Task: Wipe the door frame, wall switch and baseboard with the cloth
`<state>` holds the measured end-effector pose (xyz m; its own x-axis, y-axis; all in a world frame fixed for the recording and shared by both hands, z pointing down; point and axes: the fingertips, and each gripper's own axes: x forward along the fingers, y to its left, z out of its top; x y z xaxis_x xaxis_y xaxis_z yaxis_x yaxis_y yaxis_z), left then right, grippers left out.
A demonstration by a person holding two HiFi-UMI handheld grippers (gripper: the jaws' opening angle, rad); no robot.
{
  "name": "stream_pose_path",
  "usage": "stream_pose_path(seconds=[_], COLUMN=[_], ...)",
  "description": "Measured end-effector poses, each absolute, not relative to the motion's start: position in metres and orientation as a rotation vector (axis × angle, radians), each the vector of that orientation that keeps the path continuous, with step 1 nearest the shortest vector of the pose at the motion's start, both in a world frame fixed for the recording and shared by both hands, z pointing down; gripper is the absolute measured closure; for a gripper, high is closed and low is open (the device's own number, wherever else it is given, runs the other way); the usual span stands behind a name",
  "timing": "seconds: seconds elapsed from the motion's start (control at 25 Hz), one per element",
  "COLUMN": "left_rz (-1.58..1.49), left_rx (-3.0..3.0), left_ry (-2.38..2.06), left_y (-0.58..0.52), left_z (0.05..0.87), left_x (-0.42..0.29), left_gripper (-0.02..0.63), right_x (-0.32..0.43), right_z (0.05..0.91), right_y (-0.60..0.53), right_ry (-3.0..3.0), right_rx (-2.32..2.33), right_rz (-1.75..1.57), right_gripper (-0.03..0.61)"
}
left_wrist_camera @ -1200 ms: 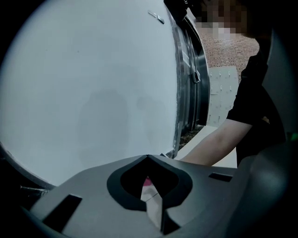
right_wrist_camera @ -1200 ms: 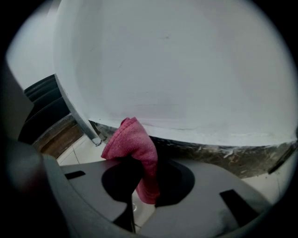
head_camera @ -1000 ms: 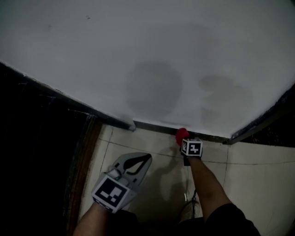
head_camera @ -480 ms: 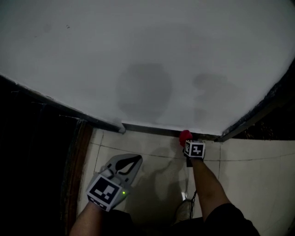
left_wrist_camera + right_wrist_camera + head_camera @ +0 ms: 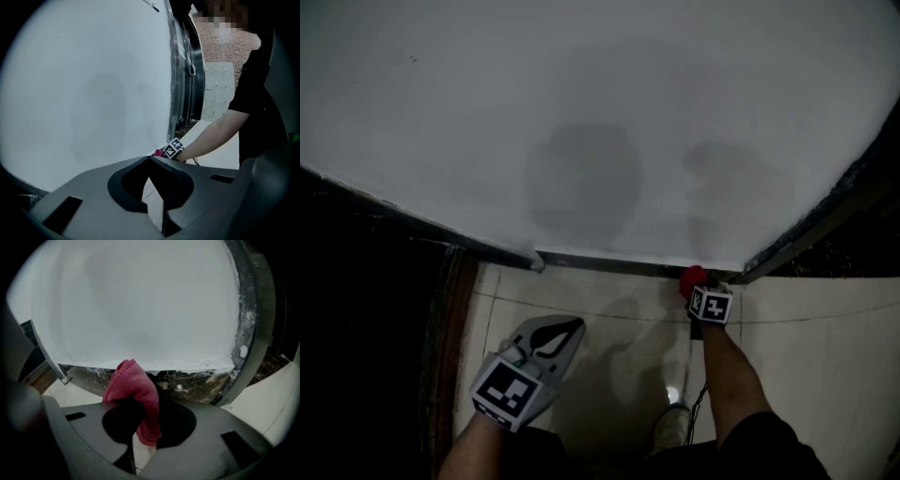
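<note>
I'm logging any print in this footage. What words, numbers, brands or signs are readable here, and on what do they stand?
None: no words, numbers or brand marks are readable in any view.
On the left gripper, the left marker cube bears only a black-and-white square pattern.
On the right gripper, the right marker cube likewise shows a pattern only.
The wall and the red cloth are plain.
</note>
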<state>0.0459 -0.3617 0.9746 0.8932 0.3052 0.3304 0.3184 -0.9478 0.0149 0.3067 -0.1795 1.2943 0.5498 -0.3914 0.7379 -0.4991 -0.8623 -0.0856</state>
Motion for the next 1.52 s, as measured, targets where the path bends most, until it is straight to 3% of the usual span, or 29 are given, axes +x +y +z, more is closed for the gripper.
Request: stream_pose_path(seconds=[0.68, 1.0, 1.2, 1.52], left_rz=[-0.486, -0.385, -0.325, -0.15], left_rx=[-3.032, -3.176, -3.409, -3.428], left_ry=[-0.522, -0.377, -0.039, 0.159], left_y=[-0.36, -0.396, -0.436, -0.507], left_z=[0.966, 0.948, 0.92, 0.642], left_x=[0.039, 0.019, -0.011, -0.02], left_gripper=[0.621, 0.621, 0.621, 0.621], right_x=[0.334, 0.311, 0.223, 0.186], right_z=[1.293, 1.26, 1.097, 0.729], right_y=[-0.064, -0.071, -0.092, -0.103], right_ry=[-0.278, -0.34, -0.587, -0.816], right_rx=[2.877, 2.858, 2.978, 3.041], right_rz=[1.236, 1.218, 1.135, 0.728], right_gripper=[0.515, 0.517, 0.52, 0.52])
